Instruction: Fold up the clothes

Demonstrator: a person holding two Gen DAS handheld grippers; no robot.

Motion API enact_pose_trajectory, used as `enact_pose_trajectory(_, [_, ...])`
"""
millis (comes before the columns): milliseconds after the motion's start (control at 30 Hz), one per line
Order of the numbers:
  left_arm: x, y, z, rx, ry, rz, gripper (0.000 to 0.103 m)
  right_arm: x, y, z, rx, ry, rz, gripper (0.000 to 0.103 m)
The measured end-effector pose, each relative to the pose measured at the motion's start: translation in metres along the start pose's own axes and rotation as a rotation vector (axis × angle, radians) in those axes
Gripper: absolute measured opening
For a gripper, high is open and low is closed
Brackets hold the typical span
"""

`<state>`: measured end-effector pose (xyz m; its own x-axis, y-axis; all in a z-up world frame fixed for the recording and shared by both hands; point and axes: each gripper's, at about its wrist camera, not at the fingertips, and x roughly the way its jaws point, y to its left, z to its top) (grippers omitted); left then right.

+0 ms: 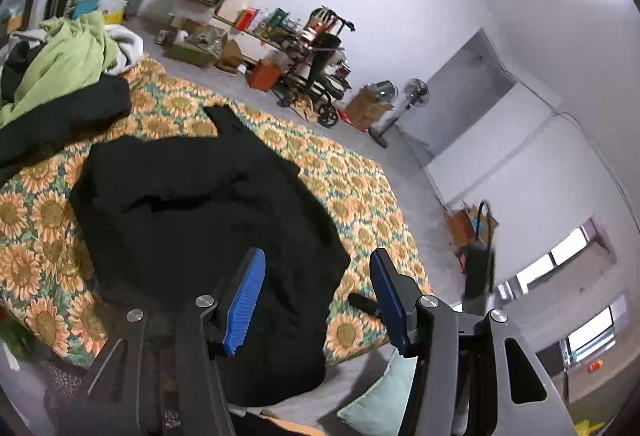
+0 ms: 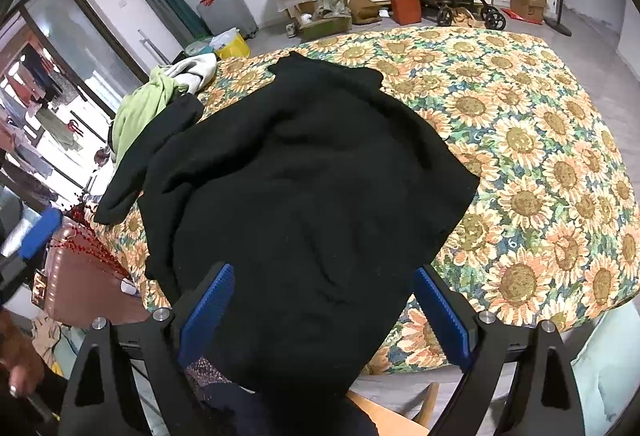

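Black garment (image 2: 304, 187) draped over sunflower cloth's (image 2: 560, 155) near edge, both grippers' jaws spread, empty.

The near hem of the black garment (image 2: 304, 195) is cut off by the lower edge. The sunflower cloth (image 2: 540, 139) beneath it is covered. A dark object (image 1: 478, 268) at the right is blurred and cannot be identified.

Black garment (image 2: 304, 171): matt, soft knit cloth, slightly fuzzy. Sunflower cover (image 2: 540, 155): woven printed cloth, matt. My pads (image 2: 208, 310): blue ribbed plastic on matt black arms with shiny metal screws. Green garment (image 1: 68, 59): soft, crumpled cloth.
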<state>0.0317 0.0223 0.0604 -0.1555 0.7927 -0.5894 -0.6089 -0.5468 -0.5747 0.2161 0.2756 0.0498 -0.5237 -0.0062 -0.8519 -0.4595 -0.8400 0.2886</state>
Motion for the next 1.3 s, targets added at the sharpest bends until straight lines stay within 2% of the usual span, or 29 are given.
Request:
enact_pose_trajectory(67, [0.016, 0.012, -0.004, -0.012, 0.017, 0.037, 0.057, 0.002, -0.002, 0.0, -0.002, 0.005, 0.011, 0.093])
enact_pose_trajectory(133, [0.031, 0.023, -0.007, -0.025, 0.035, 0.073, 0.065, 0.004, -0.007, 0.0, 0.013, 0.004, 0.012, 0.093])
enact_pose_trajectory(233, [0.055, 0.041, -0.013, -0.043, 0.061, 0.128, 0.066, 0.015, -0.025, 0.005, 0.051, -0.019, -0.017, 0.095])
enact_pose_trajectory(267, [0.063, 0.046, -0.015, -0.049, 0.069, 0.146, 0.066, 0.02, -0.032, 0.007, 0.065, -0.026, -0.037, 0.095])
enact_pose_trajectory(367, [0.087, 0.064, -0.02, -0.068, 0.095, 0.201, 0.066, 0.046, -0.057, 0.015, 0.087, -0.023, -0.183, 0.093])
enact_pose_trajectory(400, [0.097, 0.073, -0.022, -0.092, 0.113, 0.185, 0.066, 0.055, -0.067, 0.018, 0.087, -0.032, -0.247, 0.092])
enact_pose_trajectory(500, [0.128, 0.088, -0.026, -0.195, 0.208, 0.027, 0.066, 0.068, -0.09, 0.028, 0.095, -0.063, -0.37, 0.091])
enact_pose_trajectory(567, [0.14, 0.08, -0.026, -0.163, 0.205, 0.037, 0.066, 0.072, -0.104, 0.035, 0.121, -0.063, -0.365, 0.091])
enact_pose_trajectory(667, [0.157, 0.061, -0.027, -0.079, 0.197, 0.085, 0.066, 0.07, -0.124, 0.044, 0.173, -0.074, -0.305, 0.091])
enact_pose_trajectory(767, [0.177, 0.043, -0.033, 0.019, 0.235, 0.132, 0.066, 0.068, -0.143, 0.048, 0.225, -0.09, -0.277, 0.091])
enact_pose_trajectory(867, [0.198, 0.03, -0.04, 0.093, 0.289, 0.154, 0.066, 0.077, -0.147, 0.051, 0.208, -0.07, -0.222, 0.092])
enact_pose_trajectory(933, [0.206, 0.028, -0.043, 0.098, 0.31, 0.161, 0.066, 0.088, -0.147, 0.052, 0.18, -0.048, -0.204, 0.092])
enact_pose_trajectory(1033, [0.209, 0.028, -0.043, 0.107, 0.298, 0.17, 0.066, 0.113, -0.141, 0.053, 0.142, 0.0, -0.23, 0.09])
enact_pose_trajectory(1100, [0.207, 0.029, -0.043, 0.12, 0.282, 0.171, 0.066, 0.127, -0.135, 0.055, 0.109, 0.002, -0.254, 0.09])
enact_pose_trajectory(1133, [0.206, 0.03, -0.043, 0.121, 0.274, 0.177, 0.066, 0.13, -0.129, 0.055, 0.077, -0.016, -0.276, 0.087])
enact_pose_trajectory(1167, [0.204, 0.031, -0.044, 0.114, 0.27, 0.18, 0.066, 0.132, -0.12, 0.055, 0.031, -0.024, -0.272, 0.076])
enact_pose_trajectory(1200, [0.202, 0.033, -0.044, 0.104, 0.267, 0.182, 0.066, 0.134, -0.111, 0.054, -0.014, -0.031, -0.269, 0.069])
enact_pose_trajectory(1233, [0.2, 0.034, -0.044, 0.095, 0.264, 0.184, 0.066, 0.136, -0.103, 0.053, -0.057, -0.038, -0.268, 0.049])
enact_pose_trajectory(1300, [0.198, 0.037, -0.047, 0.067, 0.257, 0.178, 0.066, 0.136, -0.089, 0.05, -0.118, -0.043, -0.304, 0.031])
